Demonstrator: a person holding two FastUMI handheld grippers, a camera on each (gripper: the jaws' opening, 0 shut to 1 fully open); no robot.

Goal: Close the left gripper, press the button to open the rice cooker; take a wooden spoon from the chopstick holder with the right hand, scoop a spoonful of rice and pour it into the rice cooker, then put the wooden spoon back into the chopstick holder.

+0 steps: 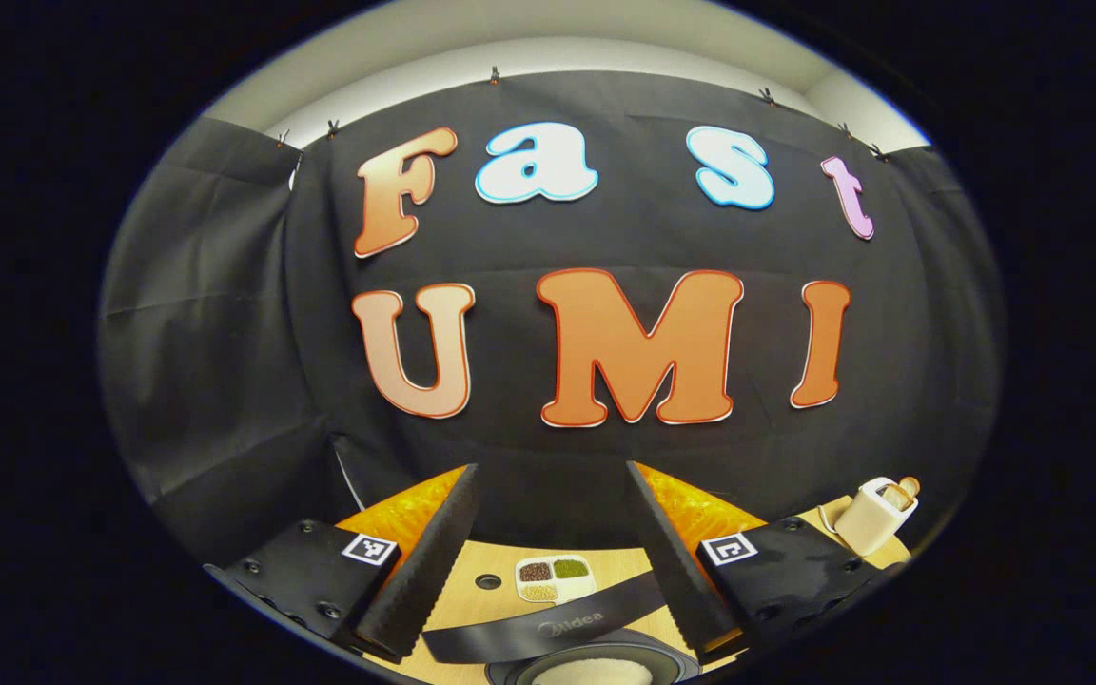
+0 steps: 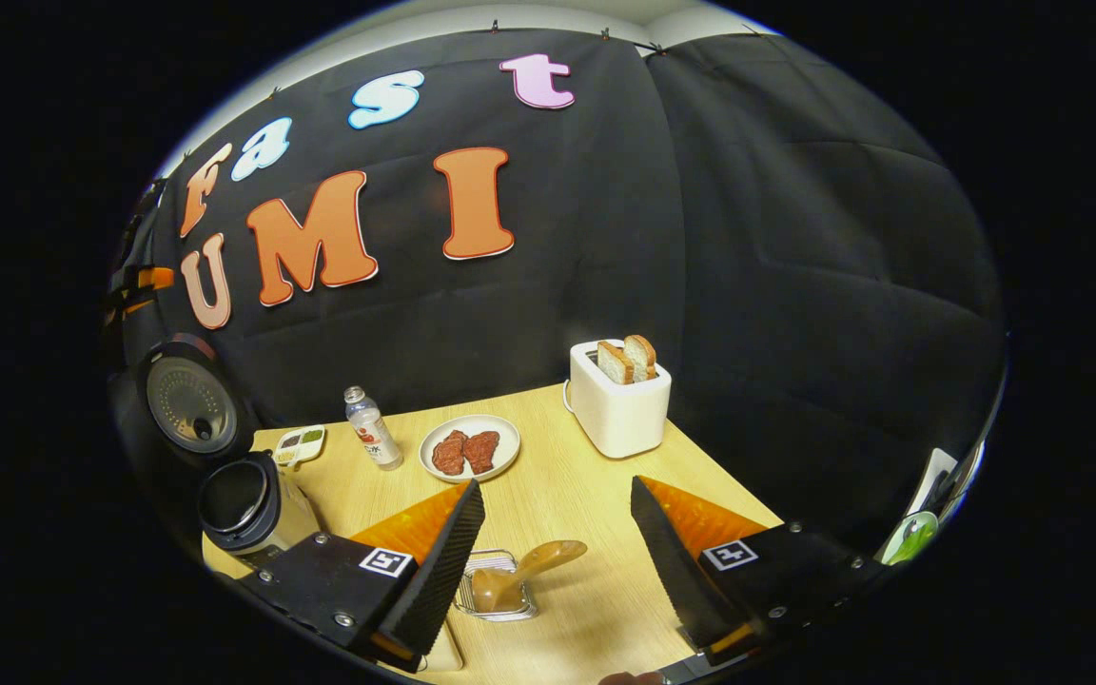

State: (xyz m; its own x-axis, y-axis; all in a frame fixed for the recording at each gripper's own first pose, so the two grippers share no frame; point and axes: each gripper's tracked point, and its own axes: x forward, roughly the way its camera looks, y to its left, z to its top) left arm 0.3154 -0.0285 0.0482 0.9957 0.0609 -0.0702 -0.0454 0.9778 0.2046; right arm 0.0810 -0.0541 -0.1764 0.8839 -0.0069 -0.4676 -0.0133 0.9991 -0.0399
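Right gripper [image 2: 557,542] open above wooden spoon [image 2: 524,569].

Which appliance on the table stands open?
The rice cooker: its lid is raised, the pot uncovered. The toaster has no lid and holds two bread slices.

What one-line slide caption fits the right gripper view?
Open right gripper above wooden spoon in chopstick holder; rice cooker lid up.

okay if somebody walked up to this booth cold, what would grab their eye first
Probably the dark round rice cooker at the left edge of the pale wooden table, its lid flung upright. Next, the white toaster at the back with two bread slices sticking out, then the wooden spoon resting in the wire chopstick holder between the open right gripper fingers.
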